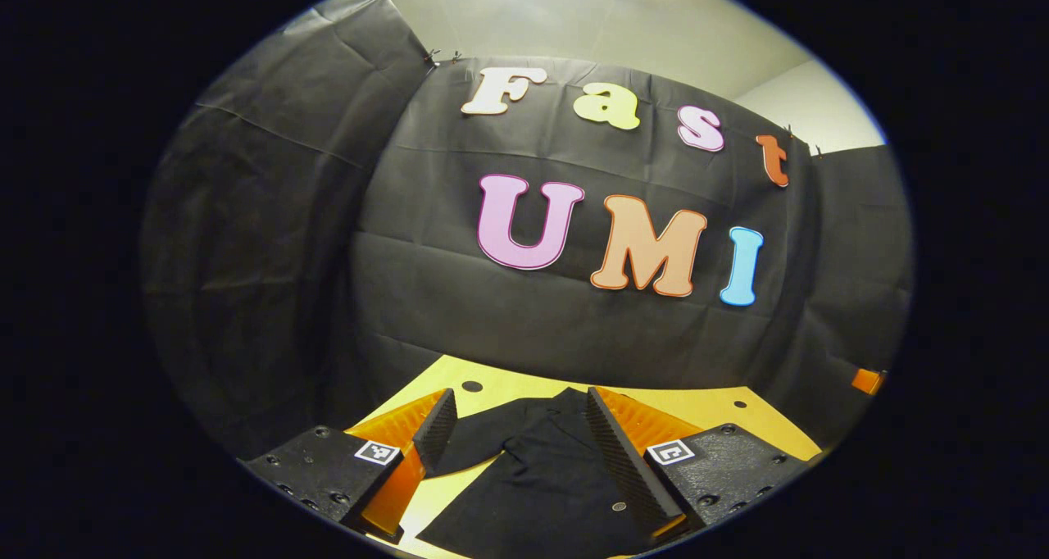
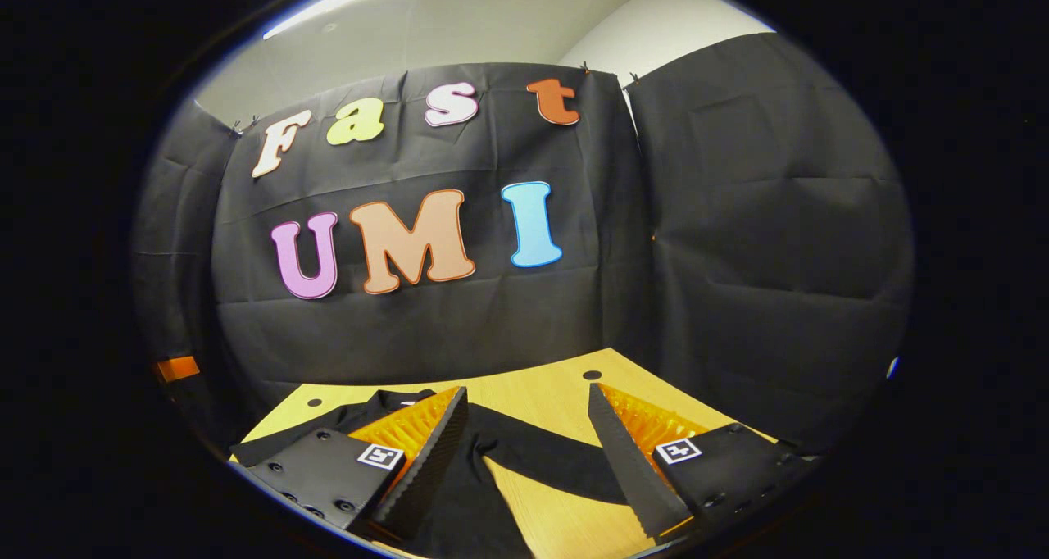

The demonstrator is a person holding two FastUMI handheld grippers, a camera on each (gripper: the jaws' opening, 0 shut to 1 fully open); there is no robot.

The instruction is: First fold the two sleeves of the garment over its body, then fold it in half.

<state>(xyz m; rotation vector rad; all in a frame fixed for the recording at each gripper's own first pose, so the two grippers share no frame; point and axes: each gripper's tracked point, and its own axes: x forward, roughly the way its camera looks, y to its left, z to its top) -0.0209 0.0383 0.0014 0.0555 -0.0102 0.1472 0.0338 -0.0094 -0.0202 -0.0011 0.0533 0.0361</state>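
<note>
A black garment (image 1: 533, 477) lies spread flat on the yellow wooden table (image 1: 492, 383). In the left gripper view my left gripper (image 1: 516, 415) hangs open above it, one sleeve (image 1: 475, 436) reaching left under its left finger. In the right gripper view the same garment (image 2: 459, 493) lies below, its other sleeve (image 2: 549, 456) stretching right across the table (image 2: 541, 395). My right gripper (image 2: 524, 407) is open above that sleeve, with nothing between its fingers.
The black cloth wall (image 1: 533, 313) stands close behind the table's far edge. Small round holes (image 1: 472, 386) mark the tabletop near that edge. A small orange object (image 1: 866, 380) sits at the far right of the left gripper view.
</note>
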